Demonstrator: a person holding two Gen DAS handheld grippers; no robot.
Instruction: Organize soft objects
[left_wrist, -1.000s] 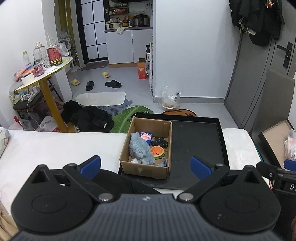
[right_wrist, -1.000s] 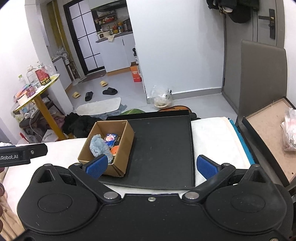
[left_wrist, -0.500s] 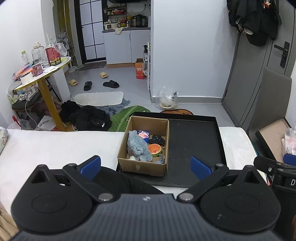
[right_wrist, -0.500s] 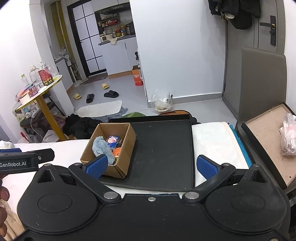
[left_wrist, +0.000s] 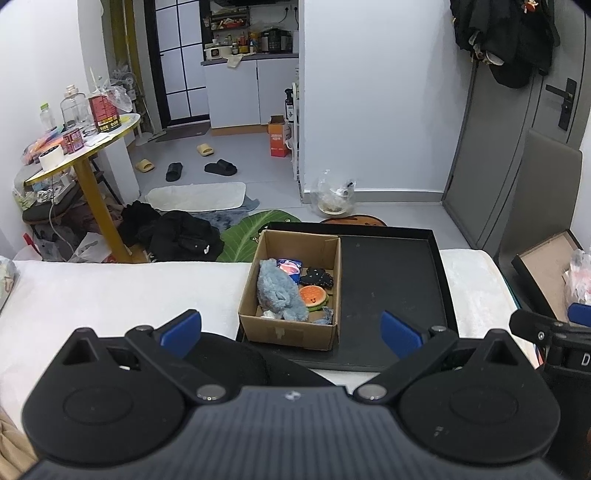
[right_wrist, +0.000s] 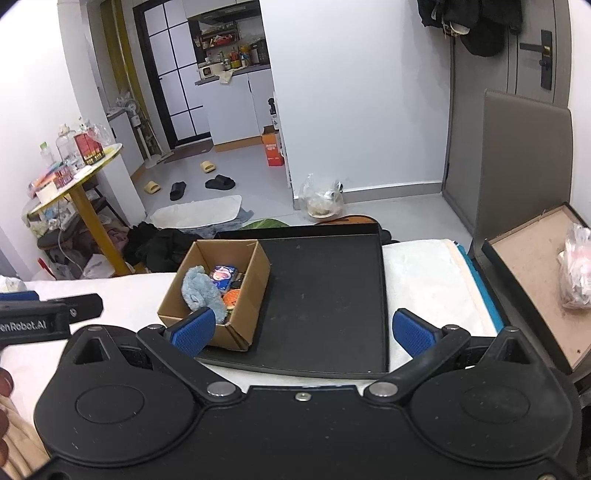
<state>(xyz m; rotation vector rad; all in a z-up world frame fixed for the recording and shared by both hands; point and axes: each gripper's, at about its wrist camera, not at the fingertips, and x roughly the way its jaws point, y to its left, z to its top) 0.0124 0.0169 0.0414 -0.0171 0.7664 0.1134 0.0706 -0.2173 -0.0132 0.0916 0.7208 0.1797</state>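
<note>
Since the earlier frames both grippers have been drawn slightly back and up, so that the cardboard box (left_wrist: 291, 295) is seen a little farther off and lower in each view. Both grippers are held spread wide with nothing between the fingers: the left gripper (left_wrist: 291, 332) hangs above the near edge of the white bed surface (left_wrist: 110, 295), and the right gripper (right_wrist: 303, 330) is held beside it on the right. The box is set in the left part of a black tray (left_wrist: 391, 288) lying on the bed, ahead of the left gripper and well apart from its blue fingertips (left_wrist: 183, 330). Inside the box a grey-blue plush toy (left_wrist: 277, 291) is laid along the left side, with an orange burger-shaped soft toy (left_wrist: 313, 295) just beside it, a dark soft item (left_wrist: 317, 277) behind that, and a blue packet (left_wrist: 290, 266) at the far end. From the right wrist view the box (right_wrist: 221, 291) is seen ahead and to the left, its near corner partly hidden by the left blue fingertip (right_wrist: 194, 330); the tray's bare right half (right_wrist: 332, 295) lies straight ahead.
</note>
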